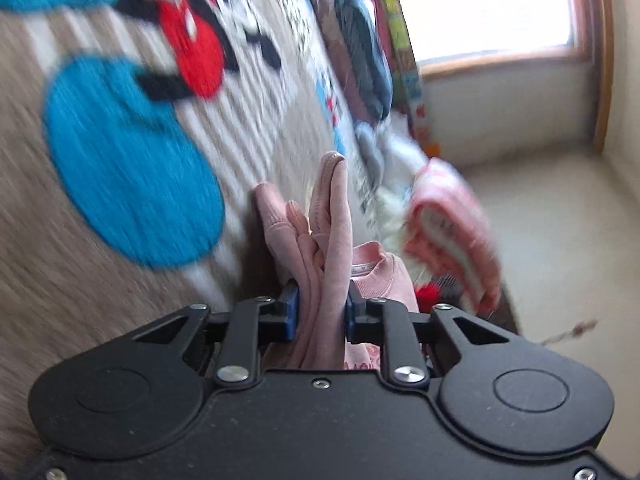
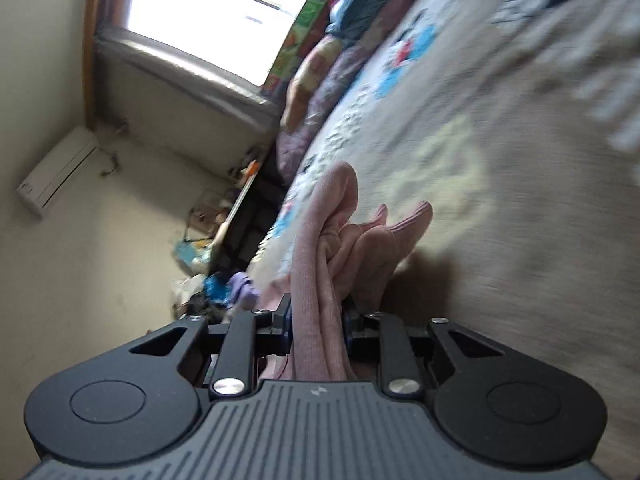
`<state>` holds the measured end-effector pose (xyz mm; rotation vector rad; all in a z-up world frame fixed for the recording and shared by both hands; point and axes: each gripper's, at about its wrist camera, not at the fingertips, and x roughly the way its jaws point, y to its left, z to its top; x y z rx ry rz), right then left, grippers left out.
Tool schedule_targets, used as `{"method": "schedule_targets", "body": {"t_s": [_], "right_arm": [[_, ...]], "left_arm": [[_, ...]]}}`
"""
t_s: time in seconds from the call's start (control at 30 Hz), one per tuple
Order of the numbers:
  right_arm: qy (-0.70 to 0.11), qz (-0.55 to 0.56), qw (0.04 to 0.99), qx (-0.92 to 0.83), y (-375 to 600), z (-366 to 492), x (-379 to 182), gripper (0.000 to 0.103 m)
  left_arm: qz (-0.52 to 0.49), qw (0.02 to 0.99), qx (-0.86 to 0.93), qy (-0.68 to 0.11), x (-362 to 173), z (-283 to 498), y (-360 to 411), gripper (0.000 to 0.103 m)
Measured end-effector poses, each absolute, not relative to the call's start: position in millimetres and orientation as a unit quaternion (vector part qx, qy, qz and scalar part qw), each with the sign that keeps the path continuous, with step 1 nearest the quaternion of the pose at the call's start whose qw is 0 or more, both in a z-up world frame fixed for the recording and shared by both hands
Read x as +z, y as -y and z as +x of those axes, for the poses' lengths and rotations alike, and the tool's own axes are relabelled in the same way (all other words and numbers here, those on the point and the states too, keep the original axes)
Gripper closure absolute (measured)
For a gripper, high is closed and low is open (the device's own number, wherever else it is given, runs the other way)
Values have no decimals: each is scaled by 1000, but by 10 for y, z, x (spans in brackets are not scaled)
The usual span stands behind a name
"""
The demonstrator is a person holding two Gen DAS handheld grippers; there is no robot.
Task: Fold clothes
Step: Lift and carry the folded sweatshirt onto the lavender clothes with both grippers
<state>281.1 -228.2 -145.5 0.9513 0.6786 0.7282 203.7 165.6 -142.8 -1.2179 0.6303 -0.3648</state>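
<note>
A pink knitted garment [image 1: 326, 236] is bunched between the blue pads of my left gripper [image 1: 320, 312], which is shut on it; its ribbed neckline [image 1: 374, 268] shows just to the right. In the right wrist view my right gripper [image 2: 318, 320] is shut on another bunch of the same pink garment [image 2: 324, 248], with folds sticking up past the fingers. Both bunches hang just above a bedspread [image 1: 248, 120] printed with blue, red and black cartoon figures. Both views are tilted and blurred.
A pink and white striped cloth [image 1: 452, 224] and a heap of other clothes [image 1: 360, 52] lie along the bed's far side. Piled bedding [image 2: 320, 80] sits near a bright window [image 2: 224, 12]. An air conditioner [image 2: 56, 172] hangs on the wall, with clutter [image 2: 208, 248] beside the bed.
</note>
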Motion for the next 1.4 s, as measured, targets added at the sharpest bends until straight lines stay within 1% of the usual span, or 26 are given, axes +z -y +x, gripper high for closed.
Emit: {"method": "schedule_targets", "body": {"t_s": [0.23, 0.53, 0.73, 0.83, 1.0, 1.1, 1.17, 1.2, 1.23, 1.27, 1.3, 1.33, 1.37, 1.4], "right_arm": [[-313, 418, 748, 410, 1424, 3287, -1138, 79], [-322, 373, 701, 516, -164, 4094, -631, 79], [-316, 332, 677, 576, -1062, 4417, -337, 79], [-303, 333, 666, 594, -1370, 4559, -256, 79], [-285, 338, 644, 624, -1788, 4777, -219, 79], [-279, 350, 626, 639, -2003, 4923, -259, 79], [-279, 360, 617, 642, -2148, 5016, -344, 79], [-280, 365, 614, 641, -2205, 5049, -405, 80], [-294, 358, 635, 619, -2272, 5082, -532, 77], [-308, 349, 656, 595, -2339, 5114, -662, 68], [-338, 327, 685, 557, -2410, 5131, -817, 64], [-368, 300, 707, 524, -2477, 5130, -955, 63], [-378, 280, 714, 519, -2512, 5108, -1035, 63], [-364, 281, 721, 519, -2451, 5059, -1026, 63]], "left_arm": [[-599, 770, -123, -183, -1181, 1777, -2592, 84], [-621, 782, -47, -26, -833, 1546, -3736, 84], [-580, 814, -4, 39, -647, 1515, -4224, 84], [-557, 828, 13, 62, -557, 1561, -4372, 84], [-519, 850, 42, 77, -501, 1762, -4474, 84], [-519, 849, 62, 77, -512, 1815, -4574, 84], [-501, 856, 116, 51, -551, 1869, -4600, 83], [-492, 855, 164, 22, -625, 1922, -4605, 77], [-481, 851, 211, -7, -700, 1975, -4610, 74], [-467, 847, 252, -36, -781, 2025, -4605, 74], [-452, 847, 273, -59, -858, 2067, -4583, 74], [-443, 850, 278, -67, -878, 2088, -4551, 74], [-434, 854, 279, -64, -846, 2093, -4514, 74], [-425, 858, 280, -62, -814, 2097, -4477, 74]]}}
